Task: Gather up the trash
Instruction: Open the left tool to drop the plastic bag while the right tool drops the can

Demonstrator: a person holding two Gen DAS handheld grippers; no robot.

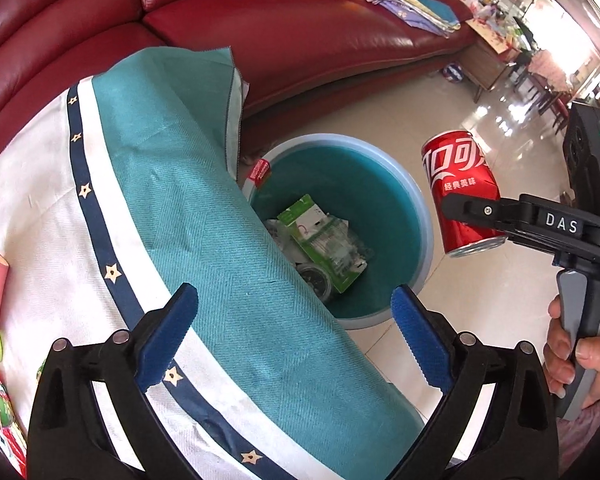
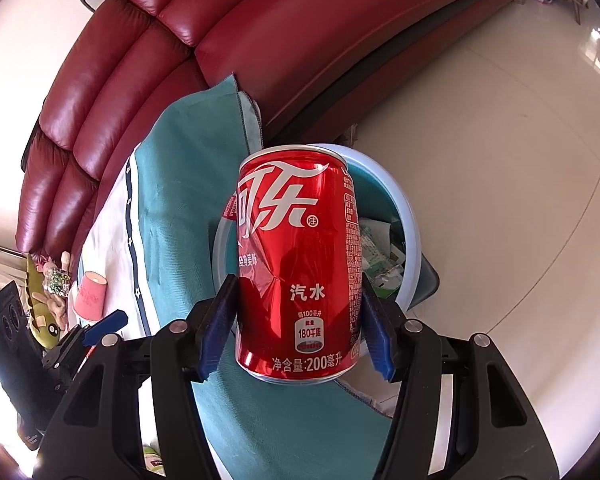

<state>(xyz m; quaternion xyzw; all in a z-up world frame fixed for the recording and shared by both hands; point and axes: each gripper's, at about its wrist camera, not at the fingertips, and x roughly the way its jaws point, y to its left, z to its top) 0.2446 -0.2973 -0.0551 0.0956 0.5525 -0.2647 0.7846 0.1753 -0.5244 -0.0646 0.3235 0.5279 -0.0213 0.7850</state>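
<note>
A red cola can (image 2: 296, 264) is held upright between the blue pads of my right gripper (image 2: 296, 320). It also shows in the left wrist view (image 1: 462, 192), in the air just right of the bin. A light blue round bin (image 1: 420, 208) stands on the floor beside the table; green-and-white packaging (image 1: 324, 244) lies inside. In the right wrist view the bin's rim (image 2: 414, 248) shows behind the can. My left gripper (image 1: 296, 336) is open and empty above the table's edge, near the bin.
A teal and white tablecloth (image 1: 204, 216) covers the table. A pink cup (image 2: 90, 294) and toys stand at its far side. A red leather sofa (image 1: 300, 40) lies behind, with books and cloths on it. Pale tiled floor (image 1: 480, 300) is to the right.
</note>
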